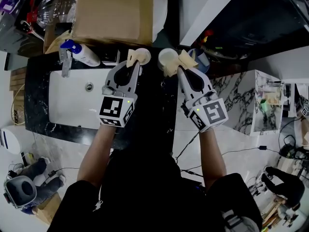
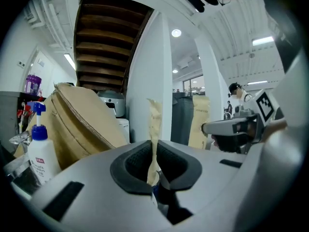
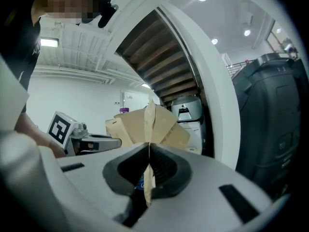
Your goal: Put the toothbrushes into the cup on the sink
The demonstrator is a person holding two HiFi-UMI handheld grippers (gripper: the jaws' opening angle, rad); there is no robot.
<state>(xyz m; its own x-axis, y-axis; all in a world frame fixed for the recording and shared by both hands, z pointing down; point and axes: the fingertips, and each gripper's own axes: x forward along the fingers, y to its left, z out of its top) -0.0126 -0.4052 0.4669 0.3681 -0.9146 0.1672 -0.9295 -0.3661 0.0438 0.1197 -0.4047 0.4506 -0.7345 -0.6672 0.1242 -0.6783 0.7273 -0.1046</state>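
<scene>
Both grippers are held up over the black counter behind the white sink [image 1: 72,115]. My left gripper [image 1: 133,65] is shut on a thin tan paper toothbrush packet [image 1: 133,57], which stands edge-on between the pads [image 2: 154,124]; its top overlaps a white cup [image 1: 144,55]. My right gripper [image 1: 181,69] is shut on a second tan packet [image 1: 186,59] that also stands edge-on in its jaws [image 3: 149,124], beside another white cup [image 1: 166,58]. Something blue shows low between each pair of jaws. What is inside the cups is hidden.
A spray bottle [image 1: 79,53] with a blue head stands at the sink's back left. A large cardboard box [image 1: 113,13] sits behind the cups. A bluish container [image 1: 203,60] is right of the right packet. A marble-patterned cabinet [image 1: 241,98] stands to the right.
</scene>
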